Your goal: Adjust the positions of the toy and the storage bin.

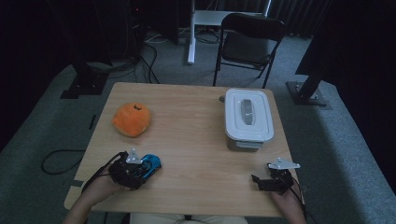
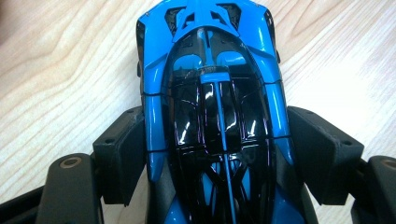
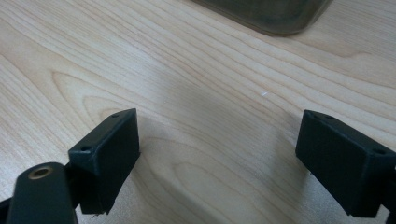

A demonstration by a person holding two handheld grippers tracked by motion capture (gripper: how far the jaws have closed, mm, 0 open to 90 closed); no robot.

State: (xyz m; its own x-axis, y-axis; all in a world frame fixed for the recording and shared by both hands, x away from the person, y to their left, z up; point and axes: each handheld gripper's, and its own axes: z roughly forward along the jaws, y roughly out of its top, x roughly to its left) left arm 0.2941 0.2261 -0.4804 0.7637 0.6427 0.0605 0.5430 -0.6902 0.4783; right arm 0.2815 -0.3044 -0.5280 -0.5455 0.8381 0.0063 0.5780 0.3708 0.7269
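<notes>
Car [image 2: 212, 116] in your left gripper [image 2: 215, 154], operator: a blue toy with a glossy black cabin, and in the left gripper view both black pads sit flush against its flanks, so you are clamped on it across the body. Its far end points away from you along the wood grain. From the high view, the left gripper [image 1: 140, 169] lies low at the near left part of the wooden table [image 1: 187, 121], and the blue shell of the car [image 1: 152, 163] pokes out beyond the jaws toward the table's middle.

Your right gripper [image 1: 259, 181] rests near the front right edge, well apart from the car. In the right gripper view its jaws stand wide with bare wood between them, holding nothing [image 3: 217, 158].

Ahead of that right hand sits a lidded white container [image 1: 248, 115], its lid on, toward the far right of the table; a dark corner of it shows at the top of the right gripper view [image 3: 266, 16]. Over on the far left lies an orange plush toy [image 1: 132, 119], well apart from the car. Behind the table stands a black folding chair [image 1: 250, 42].
</notes>
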